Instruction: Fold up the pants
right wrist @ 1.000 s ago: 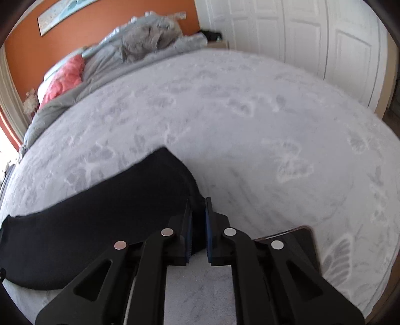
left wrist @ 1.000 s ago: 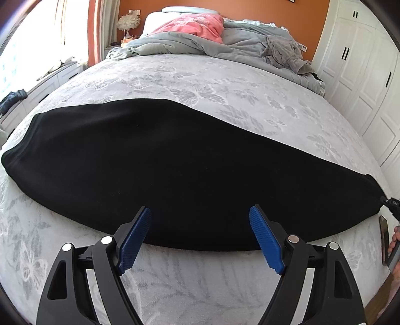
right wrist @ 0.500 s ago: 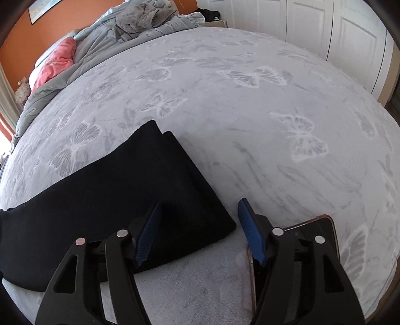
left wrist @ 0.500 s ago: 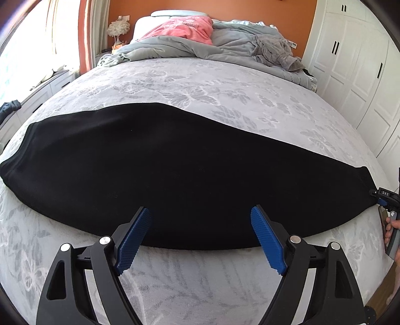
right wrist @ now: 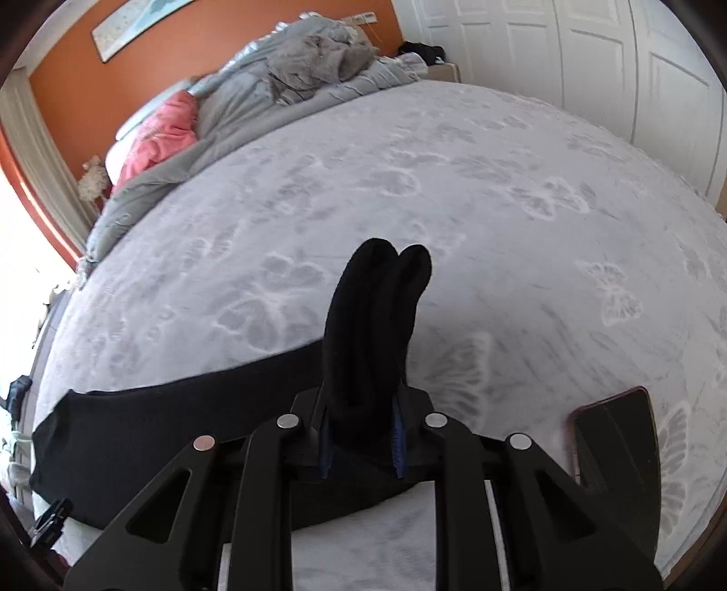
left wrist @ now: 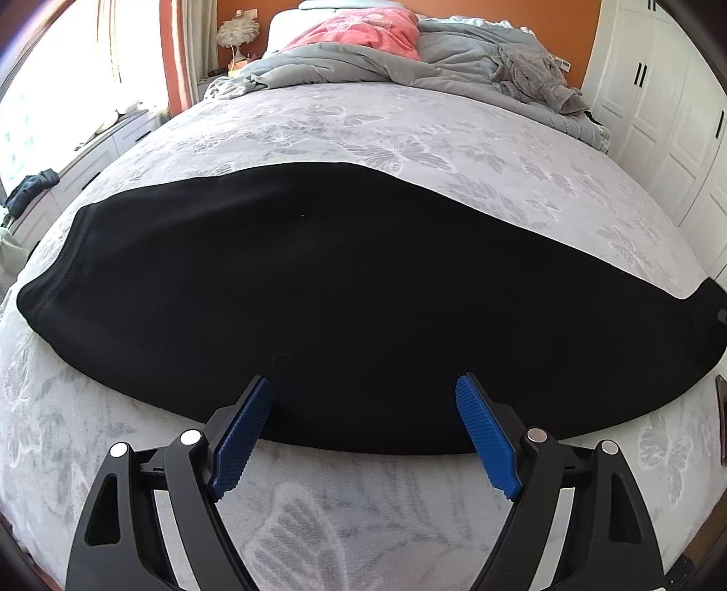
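Observation:
Black pants, folded lengthwise, lie across the bed with the waistband to the left. My left gripper hovers open over their near edge, nothing between its blue pads. In the right wrist view my right gripper is closing its jaws on the leg end. The pads press the bunched cloth, which stands up lifted off the bed. The rest of the pants trails left on the cover.
A dark phone lies on the bed's near right corner, also seen as the phone at the left view's edge. A grey duvet and pink pillow pile at the head. White wardrobe doors stand right.
My right gripper opened over the leg end, then closed on it and rose, lifting the cloth. My left gripper edged forward over the pants' near edge, still open.

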A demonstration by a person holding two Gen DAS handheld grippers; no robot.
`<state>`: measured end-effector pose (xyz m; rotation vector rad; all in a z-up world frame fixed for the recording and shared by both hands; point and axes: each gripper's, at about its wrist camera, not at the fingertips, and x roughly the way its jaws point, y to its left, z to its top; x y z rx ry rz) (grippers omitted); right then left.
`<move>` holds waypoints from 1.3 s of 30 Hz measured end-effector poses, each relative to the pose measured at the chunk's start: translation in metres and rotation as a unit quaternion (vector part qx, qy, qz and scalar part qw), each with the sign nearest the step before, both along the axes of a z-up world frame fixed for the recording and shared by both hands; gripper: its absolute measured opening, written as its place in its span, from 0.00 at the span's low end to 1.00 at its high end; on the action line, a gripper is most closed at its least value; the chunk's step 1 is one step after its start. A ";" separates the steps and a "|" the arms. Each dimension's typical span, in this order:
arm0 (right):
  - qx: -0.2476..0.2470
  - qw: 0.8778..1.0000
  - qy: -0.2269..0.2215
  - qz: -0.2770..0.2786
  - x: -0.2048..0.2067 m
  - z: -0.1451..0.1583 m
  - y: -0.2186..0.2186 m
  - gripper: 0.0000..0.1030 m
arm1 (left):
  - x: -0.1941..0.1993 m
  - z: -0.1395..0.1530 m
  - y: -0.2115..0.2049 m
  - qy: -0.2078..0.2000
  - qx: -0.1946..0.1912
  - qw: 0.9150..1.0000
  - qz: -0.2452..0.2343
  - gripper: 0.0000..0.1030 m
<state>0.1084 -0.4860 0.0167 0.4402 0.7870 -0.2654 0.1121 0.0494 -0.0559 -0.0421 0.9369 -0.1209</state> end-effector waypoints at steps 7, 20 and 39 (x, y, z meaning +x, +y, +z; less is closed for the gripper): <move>0.017 0.984 -0.095 0.152 0.034 0.086 0.156 0.18 | -0.006 0.015 0.028 -0.004 0.002 1.000 0.006 0.78; 0.004 0.944 0.004 0.329 0.108 -0.007 0.421 0.18 | -0.011 0.022 0.115 -0.008 0.033 0.999 0.040 0.78; 0.053 0.981 -0.099 0.157 0.050 0.056 0.251 0.19 | -0.013 0.020 0.168 0.002 -0.026 0.997 0.073 0.78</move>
